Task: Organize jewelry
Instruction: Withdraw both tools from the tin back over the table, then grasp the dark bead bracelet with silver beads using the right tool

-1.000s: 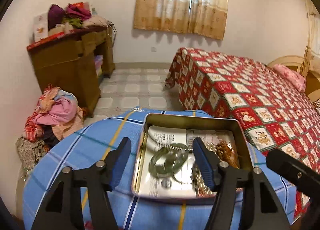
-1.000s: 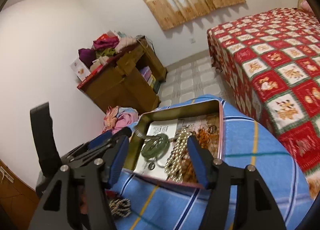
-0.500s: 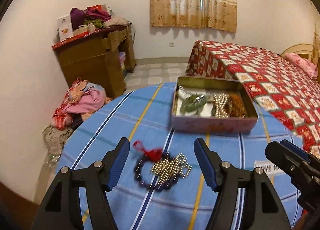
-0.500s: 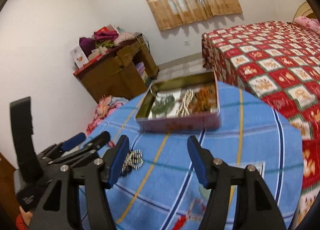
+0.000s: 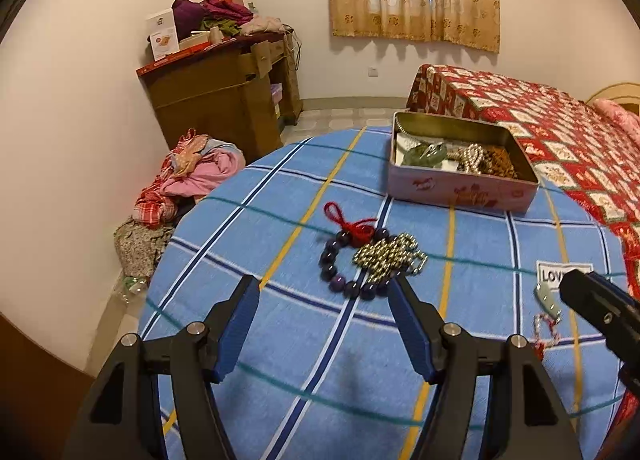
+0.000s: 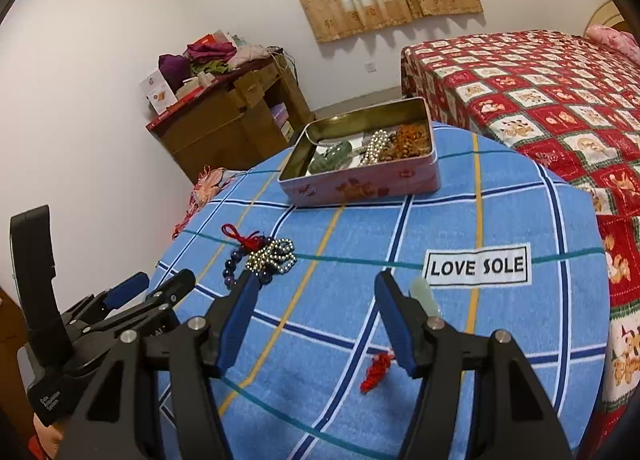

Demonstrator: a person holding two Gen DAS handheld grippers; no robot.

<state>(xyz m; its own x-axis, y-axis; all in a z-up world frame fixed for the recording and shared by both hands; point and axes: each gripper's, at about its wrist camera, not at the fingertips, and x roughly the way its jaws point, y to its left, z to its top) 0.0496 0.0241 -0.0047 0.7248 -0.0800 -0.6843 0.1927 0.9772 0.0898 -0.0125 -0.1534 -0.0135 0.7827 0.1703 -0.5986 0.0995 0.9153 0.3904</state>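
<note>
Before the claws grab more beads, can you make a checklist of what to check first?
1. Left claw open with nothing in it: ok.
2. Right claw open with nothing in it: ok.
3. Purple bead bracelet and shiny bead chain lying free for an easy grab: not ok, the chain lies over the bracelet.
4. Tin box open, with room: ok.
5. Pale green pendant free to pick: cannot tell, the right claw's finger hides part of it.

Two wrist views, side by side, angled down over one shared blue tablecloth (image 5: 304, 340) and tin (image 6: 360, 183).
</note>
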